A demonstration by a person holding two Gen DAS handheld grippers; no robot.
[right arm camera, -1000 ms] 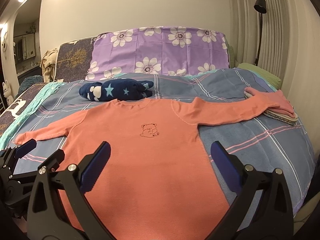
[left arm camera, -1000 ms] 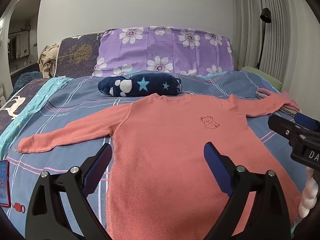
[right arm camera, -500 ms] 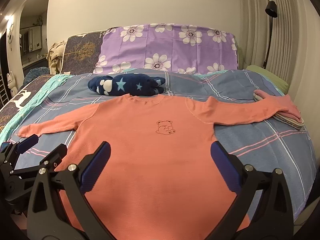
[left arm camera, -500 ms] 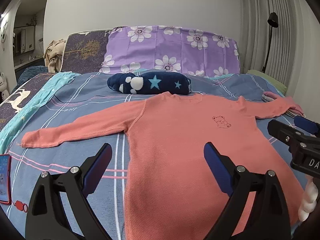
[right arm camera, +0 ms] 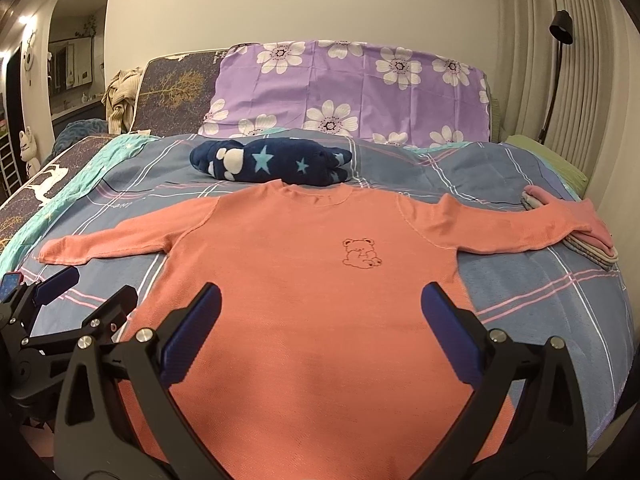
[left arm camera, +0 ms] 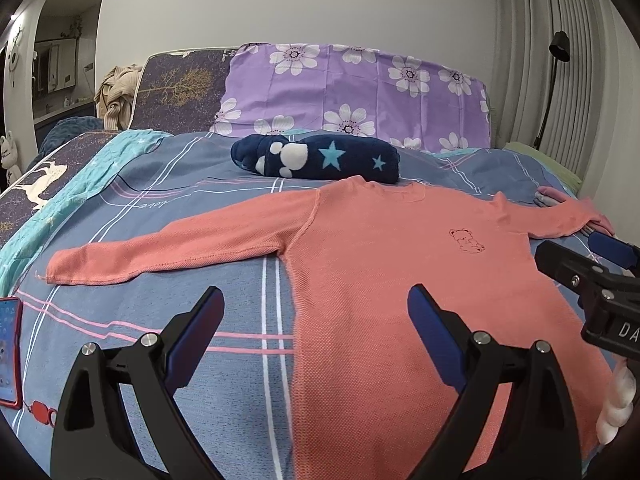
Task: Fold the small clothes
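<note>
Lying flat on bed [right arm camera: 552, 304]: coral shirt [right arm camera: 304, 300]

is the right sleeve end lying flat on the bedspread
No, the end of the right sleeve is draped over a stack of folded clothes at the bed's edge.

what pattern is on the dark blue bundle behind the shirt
Light blue stars and white paw prints on the bundle, clearest in the left wrist view.

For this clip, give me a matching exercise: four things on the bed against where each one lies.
Things:
1. coral shirt
2. navy star blanket
3. phone
4. folded clothes stack

Places:
A. under the shirt's right cuff
B. just beyond the collar
C. spread flat, sleeves out
D. left edge of the bed

Pairs: 1-C, 2-B, 3-D, 4-A
</note>
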